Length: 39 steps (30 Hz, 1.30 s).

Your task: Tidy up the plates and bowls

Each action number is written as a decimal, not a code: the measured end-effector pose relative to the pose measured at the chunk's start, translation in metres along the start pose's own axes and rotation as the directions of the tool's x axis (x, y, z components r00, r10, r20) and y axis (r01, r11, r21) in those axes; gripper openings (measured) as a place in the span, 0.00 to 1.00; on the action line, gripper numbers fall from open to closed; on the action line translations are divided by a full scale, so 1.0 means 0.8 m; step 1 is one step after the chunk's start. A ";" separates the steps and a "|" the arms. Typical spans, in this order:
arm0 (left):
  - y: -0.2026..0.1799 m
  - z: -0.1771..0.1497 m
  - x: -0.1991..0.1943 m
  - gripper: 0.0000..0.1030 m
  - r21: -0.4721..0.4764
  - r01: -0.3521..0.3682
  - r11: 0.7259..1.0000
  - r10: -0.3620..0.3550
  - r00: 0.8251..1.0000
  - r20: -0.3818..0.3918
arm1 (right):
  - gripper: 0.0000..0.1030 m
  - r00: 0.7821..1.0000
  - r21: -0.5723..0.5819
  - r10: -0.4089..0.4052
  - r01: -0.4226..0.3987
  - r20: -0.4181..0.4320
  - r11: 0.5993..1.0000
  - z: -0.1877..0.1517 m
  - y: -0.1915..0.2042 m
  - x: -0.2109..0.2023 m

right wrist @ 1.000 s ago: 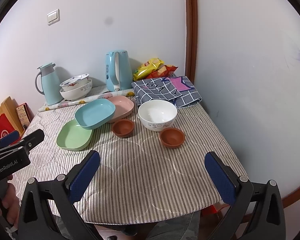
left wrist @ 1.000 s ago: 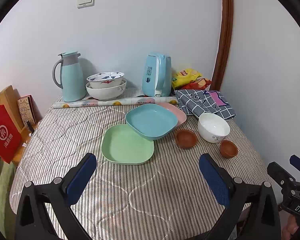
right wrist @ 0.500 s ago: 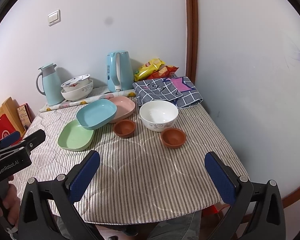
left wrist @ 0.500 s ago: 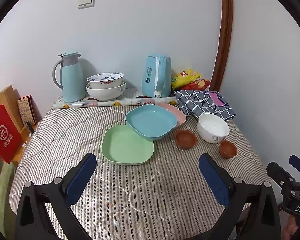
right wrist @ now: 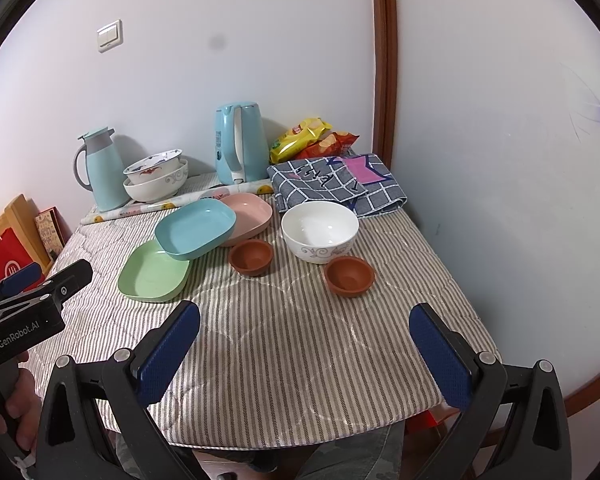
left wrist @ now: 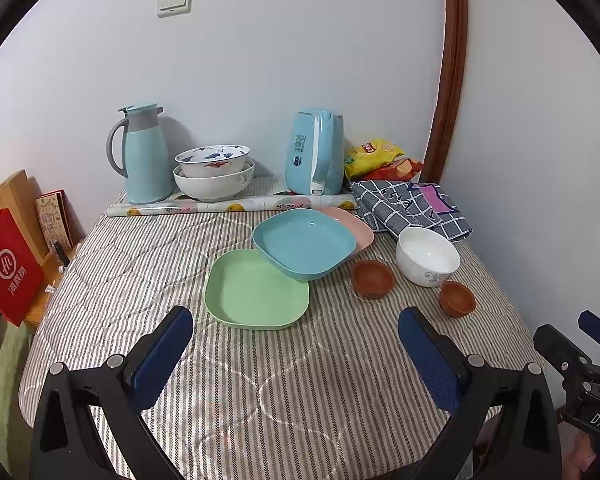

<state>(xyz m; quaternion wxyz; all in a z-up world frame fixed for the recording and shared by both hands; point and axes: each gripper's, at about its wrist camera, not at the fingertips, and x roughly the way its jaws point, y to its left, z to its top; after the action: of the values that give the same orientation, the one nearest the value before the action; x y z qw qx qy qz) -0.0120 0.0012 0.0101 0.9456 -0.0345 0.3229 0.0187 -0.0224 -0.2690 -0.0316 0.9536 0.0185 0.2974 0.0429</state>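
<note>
Left gripper point(left wrist: 296, 344): jaws wide apart, empty, above the striped bench point(left wrist: 260, 392). Just ahead: green plate point(left wrist: 256, 290); beyond it, blue plate point(left wrist: 304, 244) overlapping pink plate point(left wrist: 354, 226).

Right gripper point(right wrist: 304, 340): jaws wide apart, empty. Ahead: two brown bowls point(right wrist: 251, 257) point(right wrist: 349, 276); white bowl point(right wrist: 320, 232) behind them.
</note>
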 end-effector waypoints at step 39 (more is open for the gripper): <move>-0.001 0.012 0.001 1.00 -0.001 0.018 1.000 -0.018 1.000 0.007 | 1.00 1.000 0.016 0.014 -0.015 0.016 1.000 0.003 -0.001 -0.001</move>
<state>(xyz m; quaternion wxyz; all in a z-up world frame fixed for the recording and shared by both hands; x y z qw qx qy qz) -0.0057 0.0014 0.0169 0.9469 -0.0380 0.3191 0.0106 -0.0212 -0.2701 -0.0292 0.9555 0.0285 0.2898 0.0473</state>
